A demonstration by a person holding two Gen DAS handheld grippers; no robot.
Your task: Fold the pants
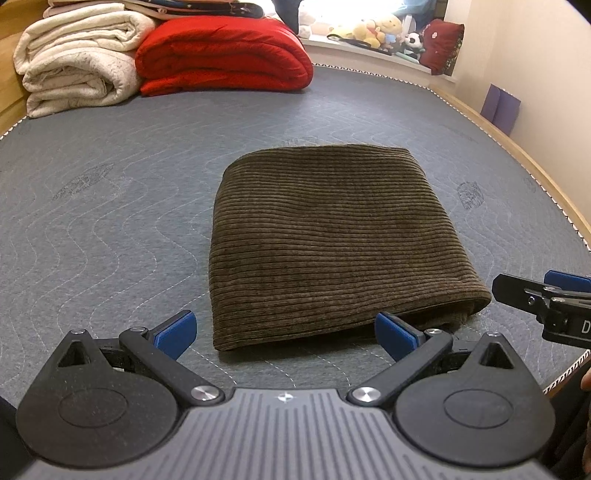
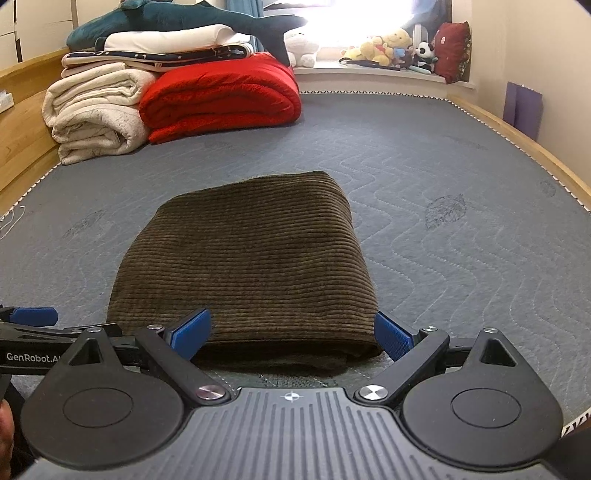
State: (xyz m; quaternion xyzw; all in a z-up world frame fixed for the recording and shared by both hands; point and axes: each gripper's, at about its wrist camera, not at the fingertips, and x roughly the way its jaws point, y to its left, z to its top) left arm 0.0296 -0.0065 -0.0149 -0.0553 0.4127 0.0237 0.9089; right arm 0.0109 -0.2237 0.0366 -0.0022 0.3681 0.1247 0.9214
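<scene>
Your pants (image 1: 332,240) lie on the bed (image 1: 110,221) as a thick folded bundle, near the front edge and just ahead of both tools. Your left hand-held gripper (image 1: 284,330) is spread wide and holds nothing; its right pad sits just beside the near hem. Your right hand-held gripper (image 2: 291,332) is also spread and empty, with the near edge of the bundle between its fingers. The fold looks nearly finished, so the risk now is to spoil it: if you close on the top layer only and pull, the layers can slide apart, and a finger that pushes under the hem can drag the whole bundle toward the edge. The right view shows the loose lower layers at the near hem and a plush shark (image 2: 184,18) on the stacked blankets (image 2: 99,110); the left view does not show the shark, but it shows the rounded right fold of the bundle more clearly.
</scene>
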